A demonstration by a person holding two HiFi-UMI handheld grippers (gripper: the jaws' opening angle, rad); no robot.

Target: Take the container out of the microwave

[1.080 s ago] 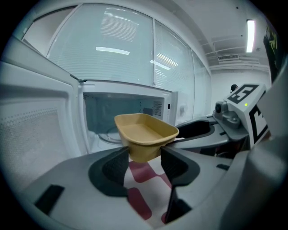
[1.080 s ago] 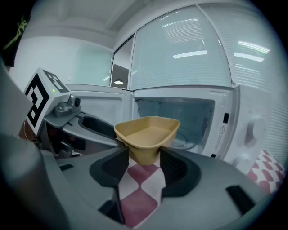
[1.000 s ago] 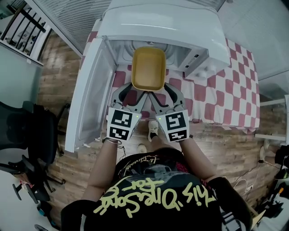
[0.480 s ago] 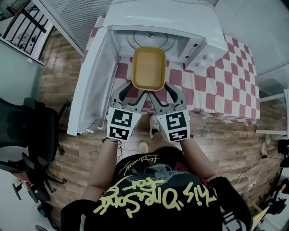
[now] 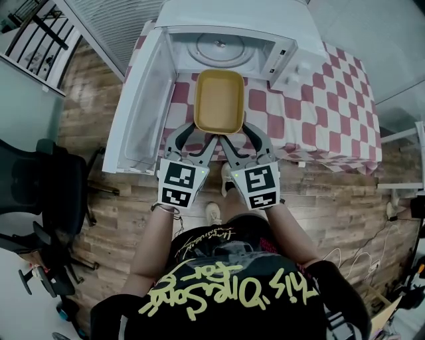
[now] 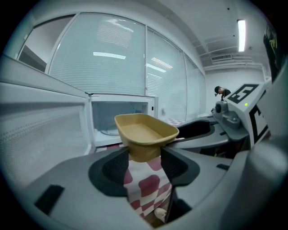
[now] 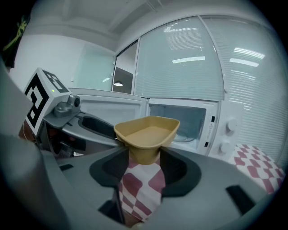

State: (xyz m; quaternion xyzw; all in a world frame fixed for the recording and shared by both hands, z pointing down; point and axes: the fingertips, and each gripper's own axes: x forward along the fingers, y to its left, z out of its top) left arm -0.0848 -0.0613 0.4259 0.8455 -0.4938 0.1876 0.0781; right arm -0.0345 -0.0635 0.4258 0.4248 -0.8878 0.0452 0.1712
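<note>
While the left gripper (image 6: 144, 156) and right gripper (image 7: 143, 157) clamp its end farthest from the microwave (image 5: 232, 16), the container (image 5: 218, 99) seems stiff, light, maybe slippery.

The head view looks steeply down from above the person. Each gripper view looks along its jaws, close, toward the far microwave (image 5: 229, 16); all share the container (image 5: 218, 101).

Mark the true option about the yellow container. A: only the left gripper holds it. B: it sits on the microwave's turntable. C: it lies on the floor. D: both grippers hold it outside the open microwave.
D: the left gripper and right gripper both clamp the near end of the container, clear of the open microwave.
</note>
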